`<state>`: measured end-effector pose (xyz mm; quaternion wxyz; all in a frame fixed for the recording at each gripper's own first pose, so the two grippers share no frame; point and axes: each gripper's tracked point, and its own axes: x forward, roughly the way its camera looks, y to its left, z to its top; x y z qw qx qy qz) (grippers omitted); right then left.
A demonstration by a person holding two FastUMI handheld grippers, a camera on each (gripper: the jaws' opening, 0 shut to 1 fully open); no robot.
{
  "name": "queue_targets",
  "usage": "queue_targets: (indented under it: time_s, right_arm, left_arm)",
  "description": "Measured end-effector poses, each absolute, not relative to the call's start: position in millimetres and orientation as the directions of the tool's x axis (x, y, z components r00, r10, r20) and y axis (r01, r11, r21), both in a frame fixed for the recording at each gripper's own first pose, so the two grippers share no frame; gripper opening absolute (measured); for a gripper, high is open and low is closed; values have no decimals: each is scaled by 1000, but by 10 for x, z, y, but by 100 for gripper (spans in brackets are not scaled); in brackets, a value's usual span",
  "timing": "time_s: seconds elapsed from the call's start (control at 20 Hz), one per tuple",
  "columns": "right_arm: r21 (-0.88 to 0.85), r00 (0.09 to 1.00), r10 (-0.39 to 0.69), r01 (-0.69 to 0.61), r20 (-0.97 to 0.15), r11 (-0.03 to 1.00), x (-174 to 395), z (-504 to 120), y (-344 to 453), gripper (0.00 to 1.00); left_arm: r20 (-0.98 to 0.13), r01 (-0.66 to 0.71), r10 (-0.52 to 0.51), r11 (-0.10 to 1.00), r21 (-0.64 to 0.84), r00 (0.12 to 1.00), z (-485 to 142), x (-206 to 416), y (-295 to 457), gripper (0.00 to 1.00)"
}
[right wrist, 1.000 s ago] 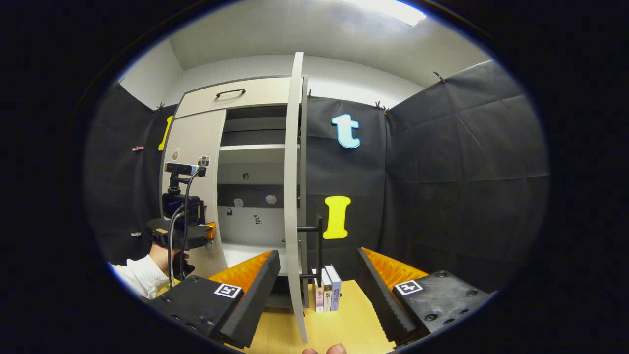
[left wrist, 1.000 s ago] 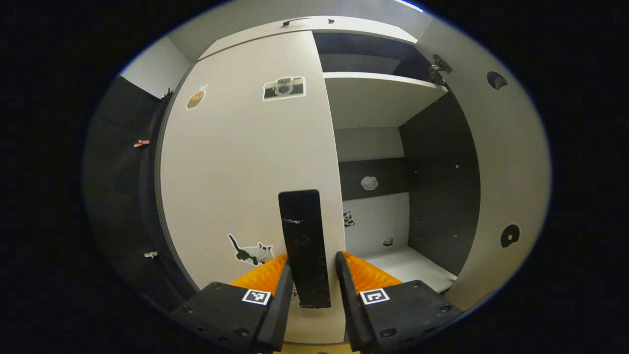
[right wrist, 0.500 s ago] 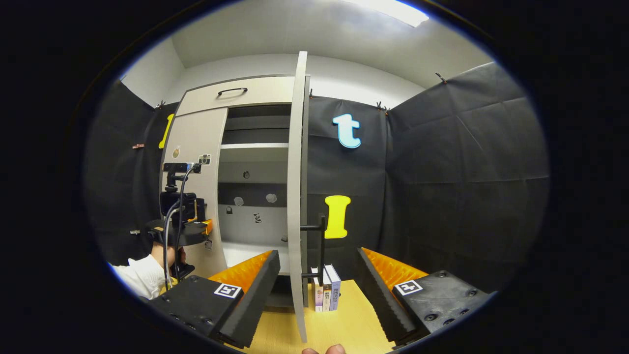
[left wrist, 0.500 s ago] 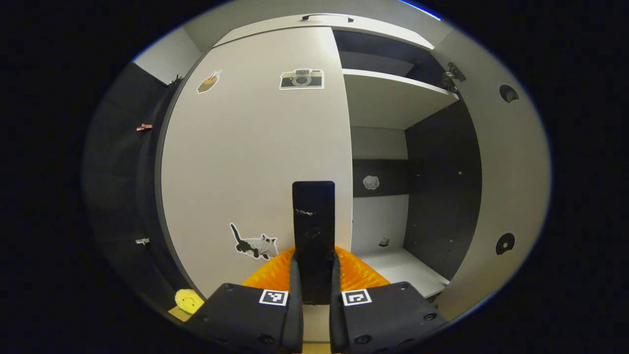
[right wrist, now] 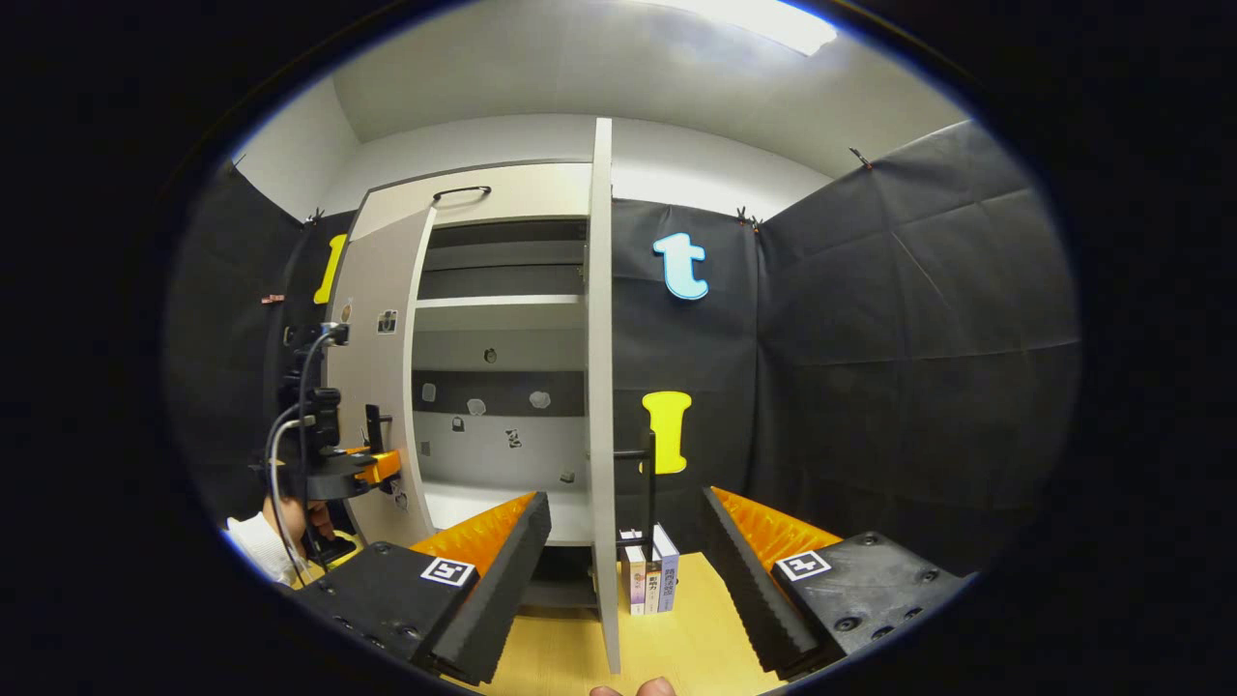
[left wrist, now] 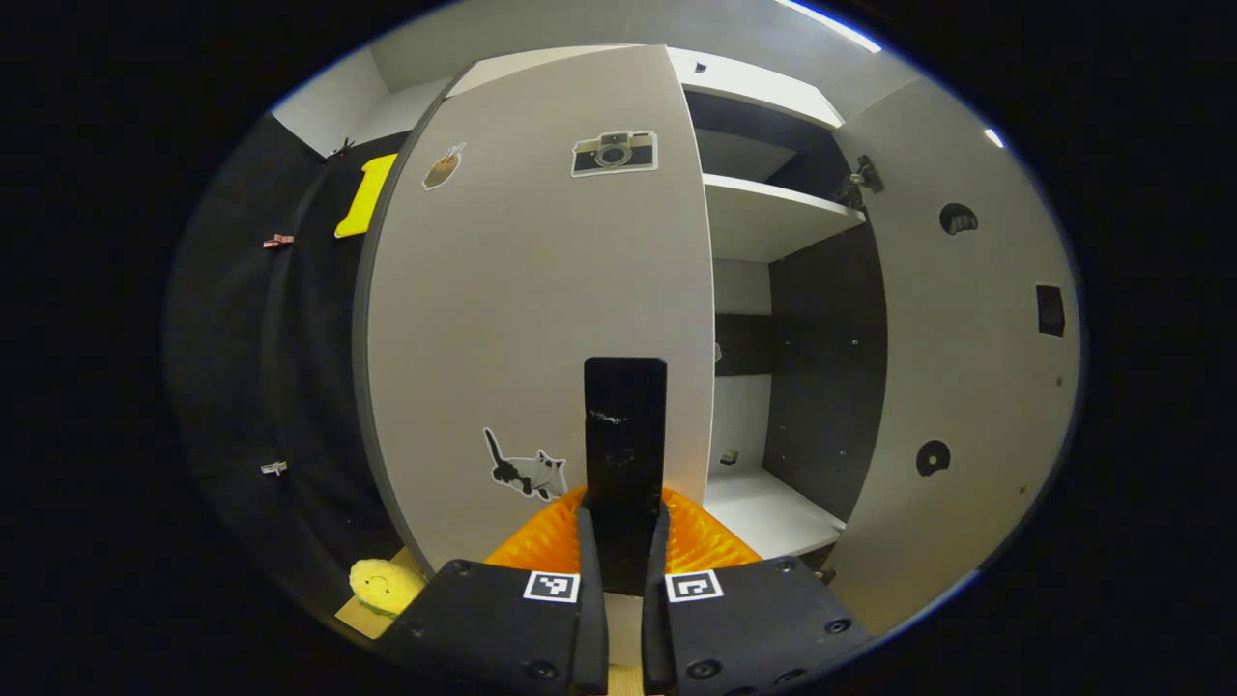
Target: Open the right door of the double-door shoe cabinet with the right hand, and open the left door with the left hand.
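The pale left door carries several stickers and a black upright handle. My left gripper is shut on that handle's lower part. This door stands partly swung out, and shelves show behind it. The right door hangs wide open. In the right gripper view that door is edge-on, with its handle on its right side. My right gripper is open; the door's edge stands between its fingers, touching neither. The left gripper, held by a hand, sits at the left door.
A few books stand upright on the wooden surface beside the right door's foot. A yellow soft toy lies at the left door's lower left. Black cloth walls close in on both sides.
My left gripper closed on the left door's handle, and the door has swung outward with it. The right gripper stayed open by the right door's edge.
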<state>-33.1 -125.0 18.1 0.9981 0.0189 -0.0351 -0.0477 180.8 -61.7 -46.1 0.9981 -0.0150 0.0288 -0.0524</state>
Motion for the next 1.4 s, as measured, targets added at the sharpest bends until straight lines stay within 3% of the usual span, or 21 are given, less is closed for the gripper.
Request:
queue_targets:
  time_s: [0.7, 1.4]
  right_arm:
    - [23, 995, -42, 41, 85, 999, -527, 183, -532, 97]
    - [16, 997, 19, -21, 79, 1000, -461, 140, -94, 97]
  left_arm:
    - [-76, 139, -144, 988, -65, 987, -468, 971, 110, 18]
    - [-60, 120, -125, 989, -83, 990, -457, 692, 834, 17]
